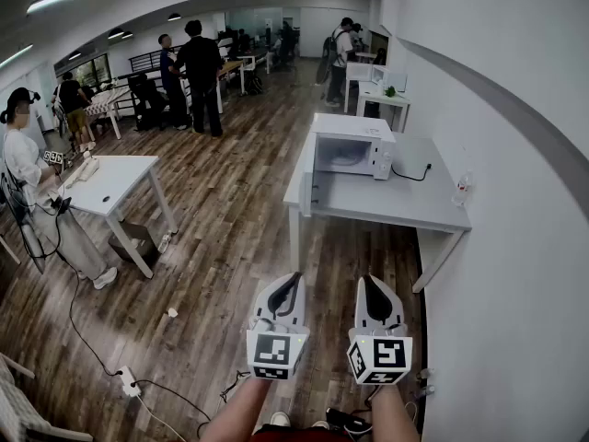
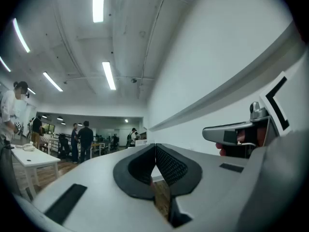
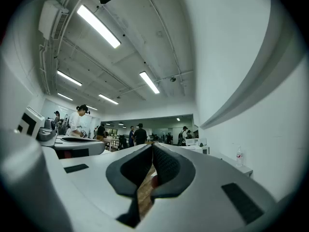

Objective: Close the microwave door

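Left claw (image 1: 293, 278) and right claw (image 1: 366, 280) hang well short of the microwave (image 1: 355, 151).

Microwave (image 1: 352, 148) x1. Left gripper (image 1: 294, 280) + right gripper (image 1: 362, 282) = 2 total. Bottle (image 1: 460, 190) x1. Floor pwr strip (image 1: 122, 382) x1.

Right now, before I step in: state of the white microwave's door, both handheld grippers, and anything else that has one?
white microwave's door: open, swung out at the oven's left side
left gripper: shut, empty, well short of the table
right gripper: shut, empty, beside the left one
clear plastic bottle: upright, near the wall edge of the grey table
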